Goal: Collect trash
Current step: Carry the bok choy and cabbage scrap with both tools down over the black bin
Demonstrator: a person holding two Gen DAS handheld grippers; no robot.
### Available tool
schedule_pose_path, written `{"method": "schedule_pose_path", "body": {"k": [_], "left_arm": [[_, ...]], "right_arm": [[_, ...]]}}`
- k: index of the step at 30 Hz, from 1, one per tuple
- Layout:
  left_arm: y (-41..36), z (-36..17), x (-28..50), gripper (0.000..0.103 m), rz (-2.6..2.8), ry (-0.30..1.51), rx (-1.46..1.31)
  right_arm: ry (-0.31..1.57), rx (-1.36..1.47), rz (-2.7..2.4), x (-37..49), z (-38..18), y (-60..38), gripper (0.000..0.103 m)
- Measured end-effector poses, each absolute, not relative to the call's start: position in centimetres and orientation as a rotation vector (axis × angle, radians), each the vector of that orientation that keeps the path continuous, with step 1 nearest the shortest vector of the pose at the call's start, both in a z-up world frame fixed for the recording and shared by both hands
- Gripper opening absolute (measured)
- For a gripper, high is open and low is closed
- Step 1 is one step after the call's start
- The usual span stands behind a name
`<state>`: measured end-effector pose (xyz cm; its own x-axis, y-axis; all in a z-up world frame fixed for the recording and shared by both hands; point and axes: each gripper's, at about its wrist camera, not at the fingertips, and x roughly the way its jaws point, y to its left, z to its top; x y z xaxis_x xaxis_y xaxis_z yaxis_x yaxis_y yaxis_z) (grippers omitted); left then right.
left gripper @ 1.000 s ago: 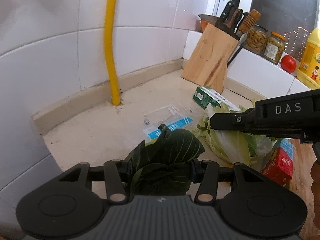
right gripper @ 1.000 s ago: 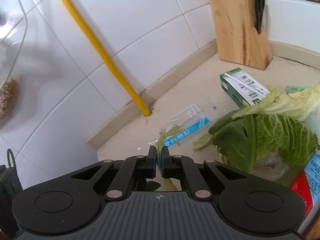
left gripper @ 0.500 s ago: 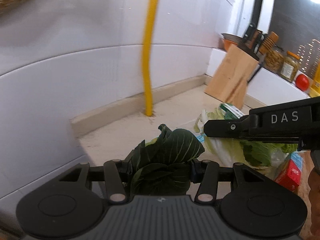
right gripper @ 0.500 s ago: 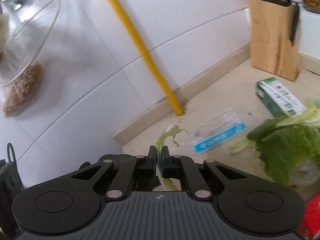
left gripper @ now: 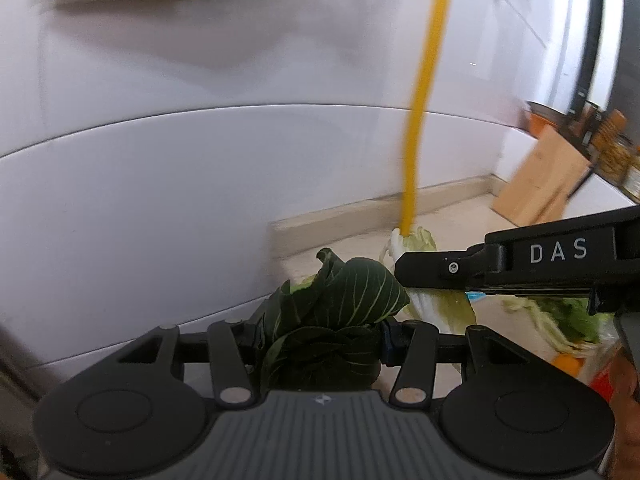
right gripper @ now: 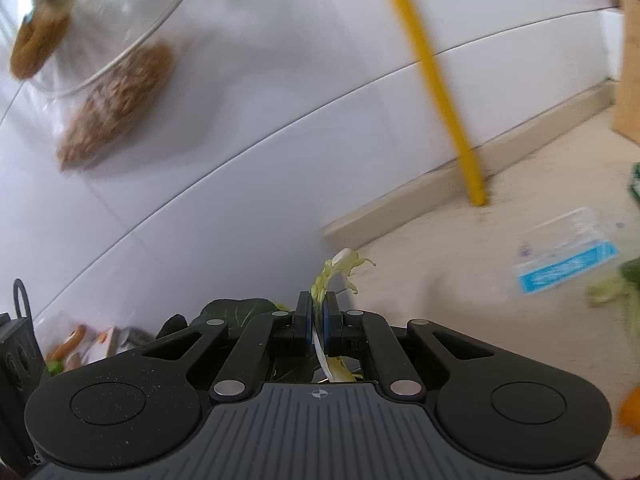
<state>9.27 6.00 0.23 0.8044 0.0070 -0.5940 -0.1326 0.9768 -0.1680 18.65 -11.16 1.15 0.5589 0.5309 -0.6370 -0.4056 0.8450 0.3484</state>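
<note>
Seen from the left wrist: left gripper gripping a crumpled bunch of dark green veined leaves, jaws partly apart and pressing on either side of the bunch, leaves bulging up above the fingers. Just beyond and to the right, right gripper reaching in from the side as a black bar lettered DAS, with a pale yellow-green cabbage leaf hanging beneath its tip. Lying farther right on the beige stone counter, a loose heap of light green cabbage scraps. Standing behind, white tiled wall, a vertical yellow pipe, and a slanted wooden knife block. Seen from the right wrist: right gripper fully closed, pinching the thin cabbage leaf edge-on between its pads, frilled tip sticking up past the fingers and stalk trailing below. Peeking out at lower left, the dark leaves. Resting flat on the counter to the right, well apart from the gripper, a clear plastic wrapper with a blue strip. Hanging blurred at upper left, a clear glass container holding brown grainy contents, exact kind not readable.
</note>
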Motion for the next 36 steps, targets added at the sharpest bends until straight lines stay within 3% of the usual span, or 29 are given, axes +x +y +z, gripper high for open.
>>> {"method": "schedule_pose_path", "body": {"k": [16, 36], "left_arm": [[11.2, -2.8, 6.6, 0.043, 0.252, 0.695, -0.276], [12.9, -8.6, 7.6, 0.043, 0.319, 0.838, -0.335]], "right_arm": [[0.946, 0.092, 0.72, 18.8, -2.8, -2.8, 0.007], [1.111, 0.037, 0.697, 20.1, -9.3, -0.2, 0.007]]}}
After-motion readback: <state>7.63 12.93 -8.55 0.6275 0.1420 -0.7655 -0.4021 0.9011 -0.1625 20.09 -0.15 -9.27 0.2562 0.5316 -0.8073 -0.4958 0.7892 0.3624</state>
